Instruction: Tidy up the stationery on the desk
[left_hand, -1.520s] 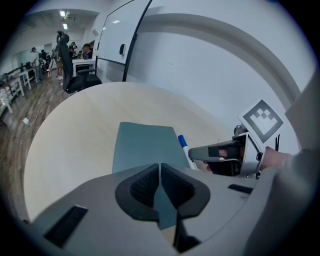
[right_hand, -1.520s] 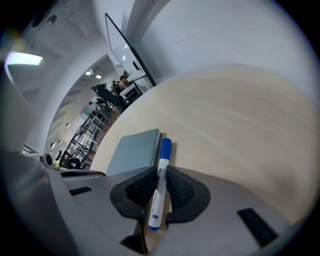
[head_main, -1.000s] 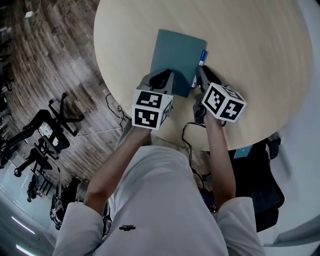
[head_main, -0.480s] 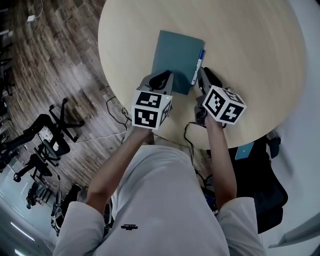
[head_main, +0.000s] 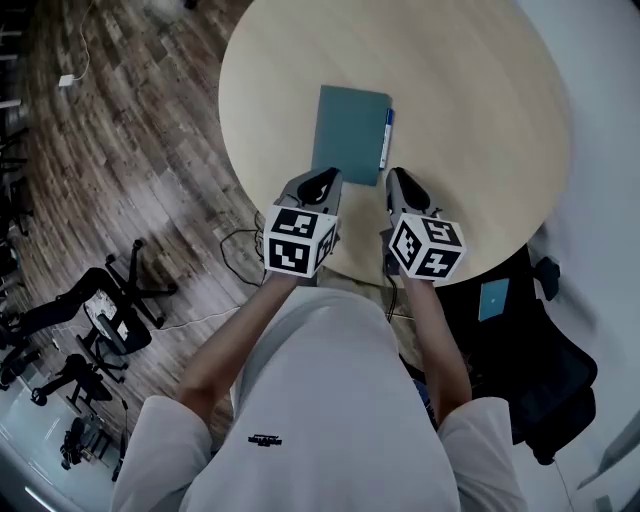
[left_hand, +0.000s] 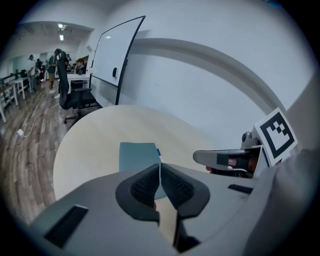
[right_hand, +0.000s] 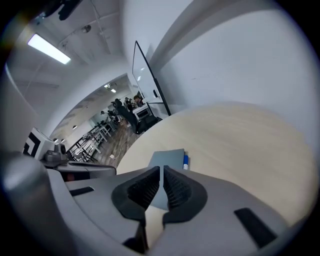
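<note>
Lying flat near the middle of the round wooden table (head_main: 480, 110) was the teal notebook (head_main: 351, 133), with a blue pen (head_main: 386, 137) along its right edge. My left gripper (head_main: 324, 180) hovered at the notebook's near edge, its jaws pressed together on nothing. My right gripper (head_main: 397, 180), just near of the pen, had just been closing its jaws, which met empty.

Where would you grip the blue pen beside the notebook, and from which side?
Probably mid-barrel, from above, with the nearer right gripper, whose jaws have just been closing with nothing between them. The pen lies flat along the notebook's right edge, so one jaw lands on bare table at its right, the other over the thin cover.
</note>
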